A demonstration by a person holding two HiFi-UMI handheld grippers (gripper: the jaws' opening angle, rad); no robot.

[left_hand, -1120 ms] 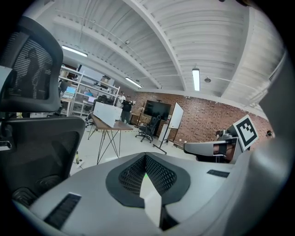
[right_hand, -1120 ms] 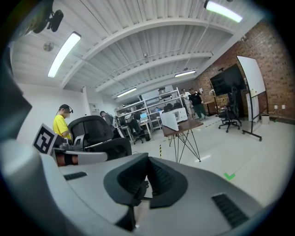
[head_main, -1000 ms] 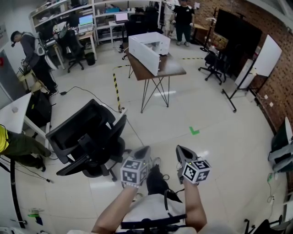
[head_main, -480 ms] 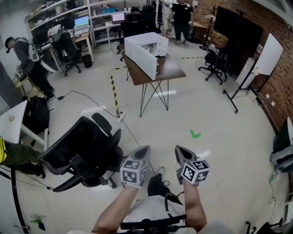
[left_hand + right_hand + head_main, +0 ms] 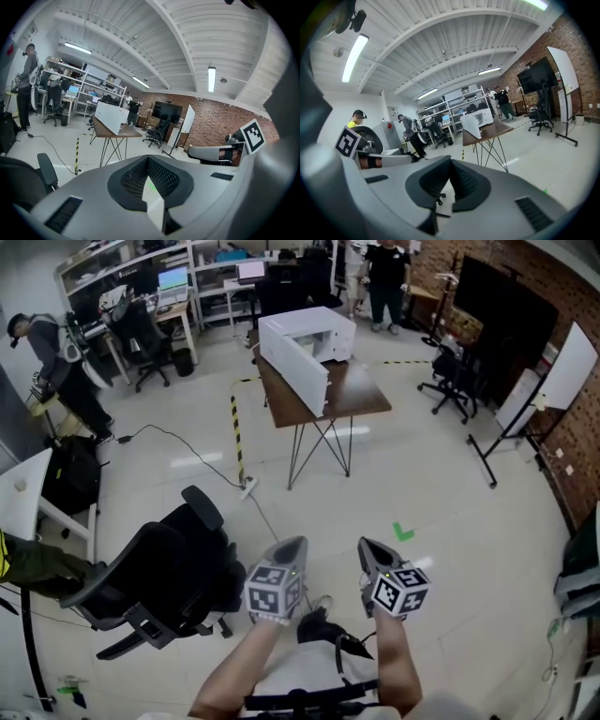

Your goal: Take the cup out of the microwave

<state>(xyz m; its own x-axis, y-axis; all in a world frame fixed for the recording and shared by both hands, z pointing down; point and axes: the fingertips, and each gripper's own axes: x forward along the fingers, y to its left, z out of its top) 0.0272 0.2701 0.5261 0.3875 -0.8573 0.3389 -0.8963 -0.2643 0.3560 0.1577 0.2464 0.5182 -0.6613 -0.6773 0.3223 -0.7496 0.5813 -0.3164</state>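
My left gripper (image 5: 292, 546) and right gripper (image 5: 367, 546) are both closed on nothing; the white microwave (image 5: 302, 341) sits on the table (image 5: 362, 392) well ahead, its inside hidden from me

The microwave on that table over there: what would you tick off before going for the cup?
1. Microwave door open: ok, its white door looks swung out.
2. Cup visible inside: cannot tell, too far and small.
3. Within reach: not ok, the table stands well across the floor.
4. Way clear: ok, the office chair sits off to the left of the path.
5. Grippers free: ok, the left gripper and the right gripper hold nothing.
6. Jaws ready to take a cup: not ok, both are shut.
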